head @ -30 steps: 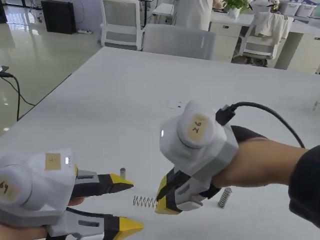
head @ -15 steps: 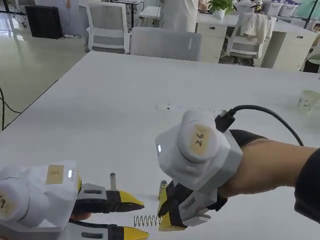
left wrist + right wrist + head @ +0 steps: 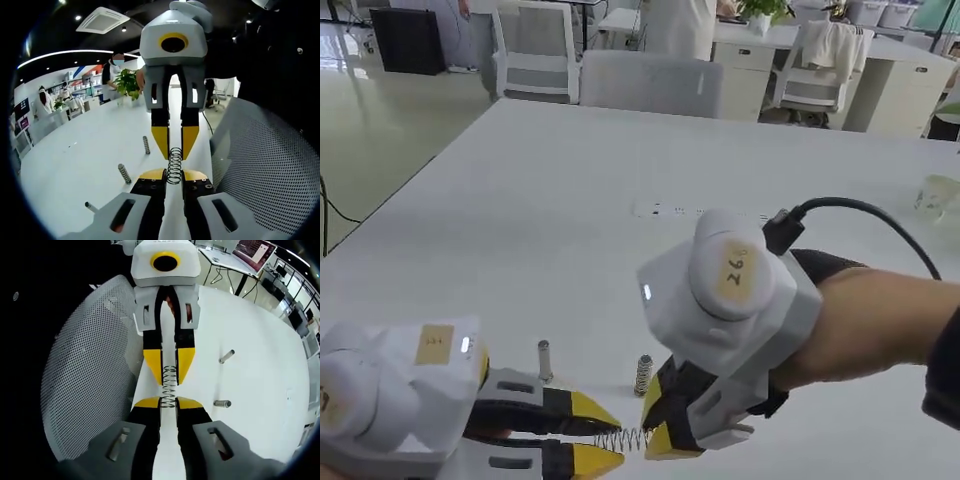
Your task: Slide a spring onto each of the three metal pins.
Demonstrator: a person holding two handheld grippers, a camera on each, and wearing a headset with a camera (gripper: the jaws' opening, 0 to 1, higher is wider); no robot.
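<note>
Head view: my left tongs (image 3: 610, 438) and right tongs (image 3: 658, 425) meet almost tip to tip low over the white bench (image 3: 520, 200). A loose spring (image 3: 632, 437) lies level between them. Just beyond stands the bare pin (image 3: 545, 360), upright, and near it to the right is a loaded pin (image 3: 643, 373) already wearing its coil.

Left gripper view: my left tongs are narrowed to a slit with one end of the spring nipped between the yellow tips. The right tongs come in from opposite and are closed on the other end. A farther loaded pin (image 3: 146, 145) stands behind the first one, so I count two pins done and one left.

Right gripper view: it is the same pinch from the other side, my right tips drawn in on the spring's near end and the left tips on its far end. I cannot tell which pair bears the weight.

I judge this to be the last spring, passed or re-gripped between hands. Next, one pair must let go. The other must stand the coil upright, line its open end over the bare pin and slide it down.
</note>
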